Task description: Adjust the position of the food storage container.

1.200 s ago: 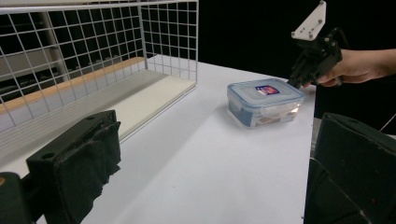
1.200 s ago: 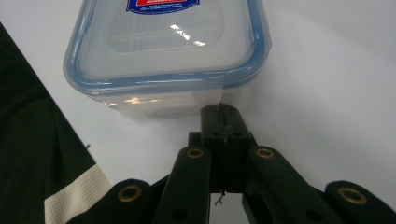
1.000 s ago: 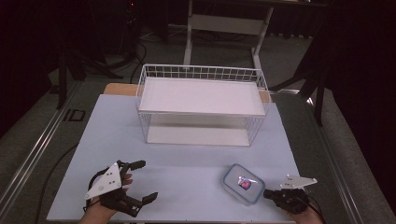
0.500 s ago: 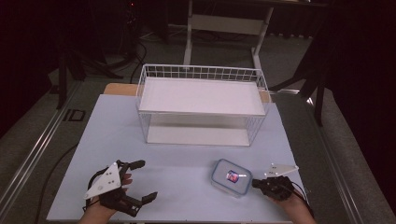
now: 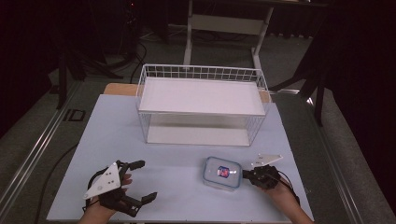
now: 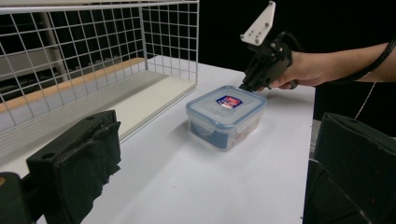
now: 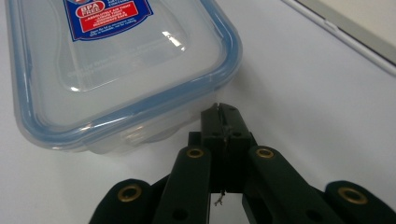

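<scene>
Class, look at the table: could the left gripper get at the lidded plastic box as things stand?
Probably yes. The left gripper rests with open jaws, and only bare tabletop lies between it and the box. The shut right gripper sits against the box's far side, out of the way.

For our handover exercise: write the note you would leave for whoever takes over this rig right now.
Right gripper: shut, empty, tips against the near edge of the lidded food box.
Left gripper: open, empty, resting at the table's front left.
Box: lid on, flat on the table, in front of the wire basket.
Done: box nudged leftward along the table.
Left: probably keep pushing or position it; the target is unclear.
</scene>
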Available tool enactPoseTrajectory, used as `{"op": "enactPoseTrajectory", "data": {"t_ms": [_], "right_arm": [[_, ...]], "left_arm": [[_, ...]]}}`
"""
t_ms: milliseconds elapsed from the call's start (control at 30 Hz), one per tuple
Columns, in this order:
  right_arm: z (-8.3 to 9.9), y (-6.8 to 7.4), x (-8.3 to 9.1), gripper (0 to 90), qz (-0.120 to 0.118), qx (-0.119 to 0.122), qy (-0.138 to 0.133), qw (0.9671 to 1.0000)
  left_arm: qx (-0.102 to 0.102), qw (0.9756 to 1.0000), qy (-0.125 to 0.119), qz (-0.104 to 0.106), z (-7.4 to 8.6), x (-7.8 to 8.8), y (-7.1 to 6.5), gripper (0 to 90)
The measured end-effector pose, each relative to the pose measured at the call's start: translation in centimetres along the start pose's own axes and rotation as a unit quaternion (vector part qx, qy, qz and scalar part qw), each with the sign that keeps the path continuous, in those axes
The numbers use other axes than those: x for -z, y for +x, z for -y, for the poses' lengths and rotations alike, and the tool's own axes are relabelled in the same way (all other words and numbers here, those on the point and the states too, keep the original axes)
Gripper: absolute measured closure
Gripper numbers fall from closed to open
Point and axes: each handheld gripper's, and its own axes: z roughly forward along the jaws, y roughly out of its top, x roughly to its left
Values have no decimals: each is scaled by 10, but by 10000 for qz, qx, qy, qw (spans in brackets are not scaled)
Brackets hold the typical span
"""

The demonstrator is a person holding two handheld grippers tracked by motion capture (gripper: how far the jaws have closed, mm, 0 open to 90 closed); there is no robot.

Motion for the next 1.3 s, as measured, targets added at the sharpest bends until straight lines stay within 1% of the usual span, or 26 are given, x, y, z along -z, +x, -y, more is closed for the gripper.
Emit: {"op": "enactPoseTrajectory", "data": {"t_ms": [67, 200, 267, 400, 467, 600, 667, 700, 733, 767, 800, 867, 933, 1000, 1200, 1300], "right_arm": [[-8, 0, -7, 900, -46, 12, -49, 10000], [-15, 0, -12, 900, -33, 86, -47, 9999], [-23, 0, -19, 900, -37, 96, -84, 9999], [-29, 1, -24, 900, -52, 132, -88, 9999], [-33, 2, -27, 900, -8, 251, -56, 9997], [-31, 2, -23, 900, -2, 229, -94, 9997], [-26, 5, -14, 900, -4, 149, -163, 9998], [-26, 5, -14, 900, -4, 149, -163, 9998], [-23, 8, -11, 900, -46, 129, -160, 9998], [-18, 14, -9, 900, -94, 151, -103, 9998], [-16, 17, -9, 900, -134, 205, -60, 9997], [-12, 21, -10, 900, -184, 220, -11, 9996], [-10, 23, -12, 900, -301, 134, -28, 9995], [-11, 25, -13, 900, -337, 112, -35, 9994], [-19, 29, -19, 900, -373, 121, -31, 9992], [-25, 34, -27, 900, -402, 193, -57, 9990]], "left_arm": [[14, 10000, -2, 8, 0, 0, 0, 14], [2, 10000, 14, 11, 0, 0, 0, 14], [-13, 10000, 27, 15, 1, 0, -1, 14], [2, 10000, 30, 10, 1, -1, -1, 14], [0, 10000, 30, 17, 1, -1, -1, 14], [-25, 10000, 30, 13, 1, 0, -1, 14], [-1, 10000, 27, 0, 1, 0, -1, 14], [2, 10000, 21, 2, 1, 0, 0, 14], [1, 10000, 20, 3, 1, 0, 0, 14], [-10, 10000, 21, -3, 1, 0, -1, 14], [-20, 10000, 23, -1, 0, 0, -1, 14], [-34, 10000, 46, 5, 0, -1, -1, 14], [-30, 10000, 40, 9, 0, -1, -1, 14], [-17, 10000, 47, 9, 0, -2, -1, 14], [9, 10000, 75, 17, 1, -2, 0, 14], [30, 10000, 56, 13, 1, -2, -1, 14]]}}
